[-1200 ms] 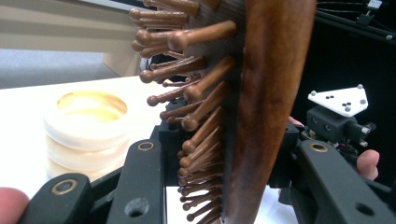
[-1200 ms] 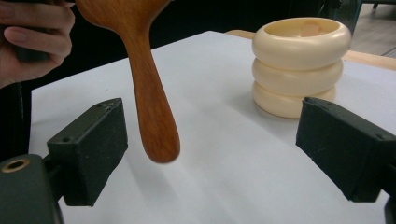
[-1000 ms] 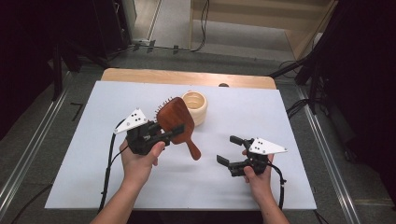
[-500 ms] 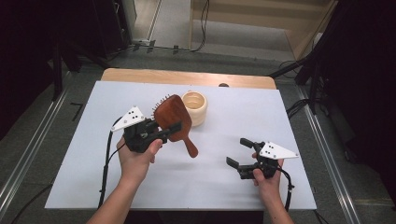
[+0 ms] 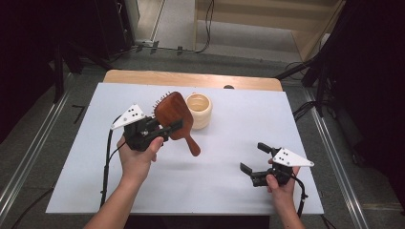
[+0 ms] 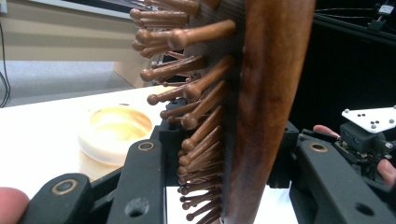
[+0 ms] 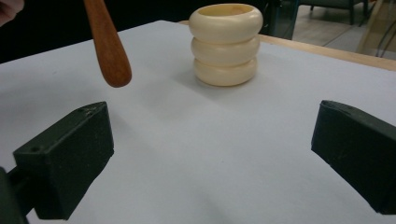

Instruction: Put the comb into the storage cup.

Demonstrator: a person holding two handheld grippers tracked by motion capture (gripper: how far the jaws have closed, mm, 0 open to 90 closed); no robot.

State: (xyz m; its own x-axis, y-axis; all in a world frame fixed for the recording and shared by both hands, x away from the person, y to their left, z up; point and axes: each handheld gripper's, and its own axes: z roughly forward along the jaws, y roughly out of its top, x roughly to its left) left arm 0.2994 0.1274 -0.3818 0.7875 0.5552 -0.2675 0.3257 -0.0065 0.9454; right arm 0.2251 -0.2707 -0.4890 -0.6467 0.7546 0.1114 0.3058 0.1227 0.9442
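- Your left gripper (image 5: 165, 130) is clenched on the head of the brush (image 5: 173, 117) and holds it in the air above the mat (image 5: 229, 191). In the left gripper view the jaws press the wooden back on one side and the pins (image 6: 196, 88) on the other.
- The long axis of the brush is tilted: the head is up and toward the far left in the high view, and the handle (image 5: 191, 143) points down and toward your right hand.
- Your right gripper (image 5: 252, 162) is released, with nothing between its jaws; they have just been opening wider. It rests low over the mat, well apart from the brush.
- In the right gripper view the handle tip (image 7: 114, 70) hangs to the upper left of the jaws, so I think this is the free end your right hand can reach.
- The cup (image 5: 198, 109) stands upright just beside the head of the brush, on its far right side. It looks like the likely place for the brush.
- The mat is pale and flat on a wooden table (image 5: 191, 78). Around it the floor (image 5: 239, 33) is grey, and dark stands are at both sides.
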